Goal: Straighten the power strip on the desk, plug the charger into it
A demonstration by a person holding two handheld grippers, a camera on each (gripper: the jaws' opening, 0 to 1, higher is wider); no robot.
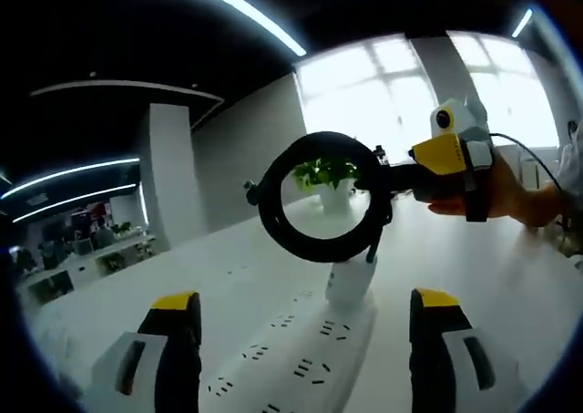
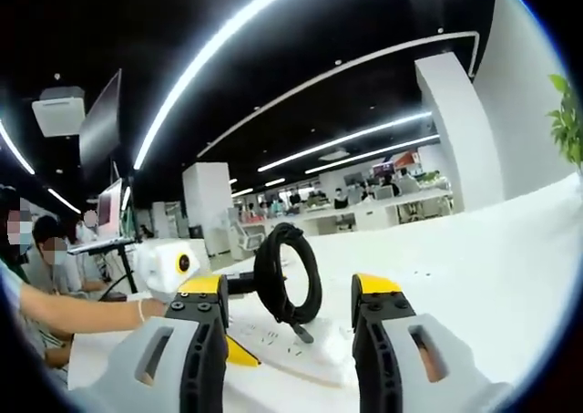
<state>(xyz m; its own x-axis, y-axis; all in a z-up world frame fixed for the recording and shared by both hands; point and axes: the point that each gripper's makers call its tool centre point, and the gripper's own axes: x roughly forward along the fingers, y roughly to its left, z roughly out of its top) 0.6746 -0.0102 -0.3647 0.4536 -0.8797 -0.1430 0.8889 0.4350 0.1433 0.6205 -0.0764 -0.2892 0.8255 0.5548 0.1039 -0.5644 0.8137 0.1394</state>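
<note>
A white power strip (image 1: 291,363) lies on the white desk (image 1: 496,267), between the wide-apart jaws of my open left gripper (image 1: 305,299). A white charger (image 1: 351,283) stands upright in the strip's far end. Its black cable, wound into a coil (image 1: 323,199), stands above it. My right gripper (image 1: 390,181), held by a hand (image 1: 515,194), reaches in from the right, its tips at the coil's edge. In the right gripper view the coil (image 2: 287,276) stands edge-on between the jaws of my right gripper (image 2: 290,285), with a gap on each side. The strip (image 2: 291,349) lies below it.
A potted plant (image 1: 328,171) stands at the desk's far end before bright windows. My left gripper (image 2: 242,322) and its holder's arm (image 2: 91,314) come in from the left. People sit at a monitor (image 2: 111,214) beyond. The desk (image 2: 492,267) stretches away to the right.
</note>
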